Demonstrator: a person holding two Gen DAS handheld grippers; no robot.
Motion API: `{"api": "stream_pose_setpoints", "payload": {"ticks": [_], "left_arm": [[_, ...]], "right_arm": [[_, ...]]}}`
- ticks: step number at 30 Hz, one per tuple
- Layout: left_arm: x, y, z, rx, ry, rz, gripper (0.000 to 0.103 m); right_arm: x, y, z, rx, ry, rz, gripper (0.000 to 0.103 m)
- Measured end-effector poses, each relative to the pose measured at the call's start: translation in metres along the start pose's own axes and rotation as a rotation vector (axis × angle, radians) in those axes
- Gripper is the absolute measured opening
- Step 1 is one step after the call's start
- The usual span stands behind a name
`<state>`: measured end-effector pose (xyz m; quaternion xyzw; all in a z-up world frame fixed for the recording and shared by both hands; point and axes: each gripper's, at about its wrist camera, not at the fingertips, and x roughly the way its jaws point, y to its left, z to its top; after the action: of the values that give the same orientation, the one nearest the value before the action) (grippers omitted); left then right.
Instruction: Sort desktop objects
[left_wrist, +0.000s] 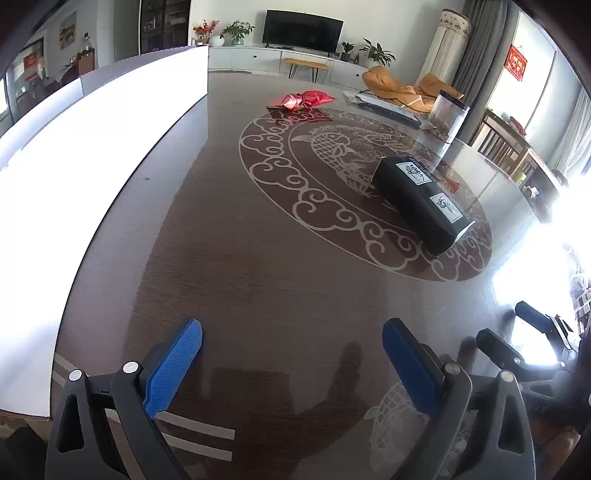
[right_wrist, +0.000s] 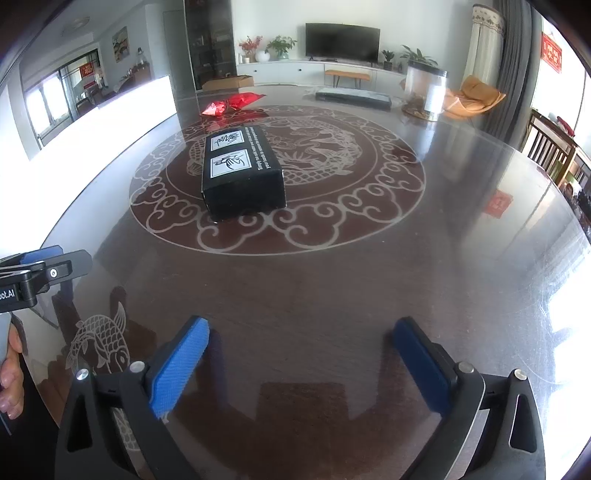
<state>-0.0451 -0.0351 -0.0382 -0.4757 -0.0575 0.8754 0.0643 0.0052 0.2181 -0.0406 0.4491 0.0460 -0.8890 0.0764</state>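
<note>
A: Where's the box (right_wrist: 243, 170)?

B: In the middle of the table (right_wrist: 369, 288). Your left gripper (left_wrist: 291, 362) and right gripper (right_wrist: 299, 363) are wide open, empty.

A: Heavy?

B: Probably light and stiff. Grab its long sides.

Daylight from windows on my right; the window (left_wrist: 546, 236) is blown out to pure white in the left wrist view. The white panel (left_wrist: 92, 155) at left is also overexposed, no texture readable. The glossy worktop (right_wrist: 332, 295) carries broad glare and dark reflections of my gripper fingers. Strong fisheye bending and black vignette at the corners. Centre sharp; edges soft.
</note>
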Motion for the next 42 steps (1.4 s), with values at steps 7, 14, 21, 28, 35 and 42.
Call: {"api": "stream_pose_setpoints", "payload": {"ticks": [7, 14, 21, 28, 35, 42], "left_arm": [[0.000, 0.001, 0.001, -0.001, 0.000, 0.007, 0.100], [0.002, -0.001, 0.000, 0.011, 0.001, 0.045, 0.100], [0.007, -0.010, -0.003, 0.069, 0.012, 0.107, 0.100], [0.007, -0.012, -0.004, 0.083, 0.016, 0.123, 0.100], [0.007, -0.013, -0.005, 0.093, 0.019, 0.135, 0.101], [0.007, -0.011, -0.006, 0.081, 0.022, 0.140, 0.103]], "right_arm": [[0.002, -0.001, 0.001, 0.000, -0.001, 0.002, 0.103], [0.001, -0.002, 0.001, 0.000, -0.002, 0.002, 0.103], [0.001, -0.002, 0.001, 0.000, -0.002, 0.002, 0.103], [0.001, -0.002, 0.001, 0.000, -0.002, 0.002, 0.103], [0.002, -0.002, 0.001, 0.000, -0.002, 0.002, 0.103], [0.002, -0.002, 0.001, 0.000, -0.002, 0.003, 0.103]]}}
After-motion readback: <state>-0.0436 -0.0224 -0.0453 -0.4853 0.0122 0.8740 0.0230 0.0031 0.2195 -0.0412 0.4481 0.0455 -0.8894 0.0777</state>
